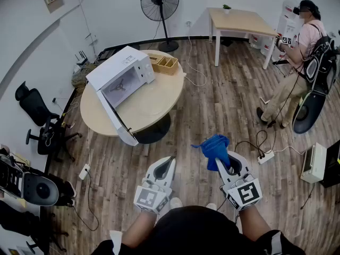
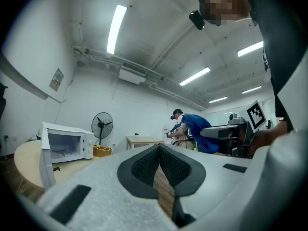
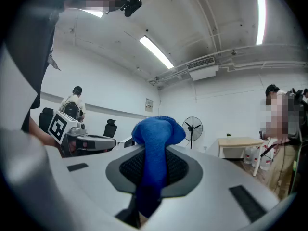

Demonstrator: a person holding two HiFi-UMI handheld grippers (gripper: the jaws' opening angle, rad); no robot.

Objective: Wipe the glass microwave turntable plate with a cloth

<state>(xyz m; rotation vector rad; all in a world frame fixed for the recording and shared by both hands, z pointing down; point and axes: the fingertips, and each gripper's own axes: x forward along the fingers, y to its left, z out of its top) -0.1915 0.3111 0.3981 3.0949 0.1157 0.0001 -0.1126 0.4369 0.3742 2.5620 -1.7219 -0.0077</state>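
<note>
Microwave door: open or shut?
Open. The microwave's door is swung wide out from its front, and the cavity is exposed in the head view.

I'm in an office-like lab room. A swivel chair [image 1: 34, 105], a pedestal fan [image 1: 160, 0], a floor power strip [image 1: 265, 156] and another rig-wearing person [image 1: 297, 68] show it.

Both forearms are out in front of the body, grippers side by side and pointing forward. The left gripper [image 1: 169, 162] has its jaws closed tip to tip with nothing between them. The right gripper [image 1: 225, 164] is clamped on a blue cloth [image 1: 214, 146], which bunches out past its tips.
</note>
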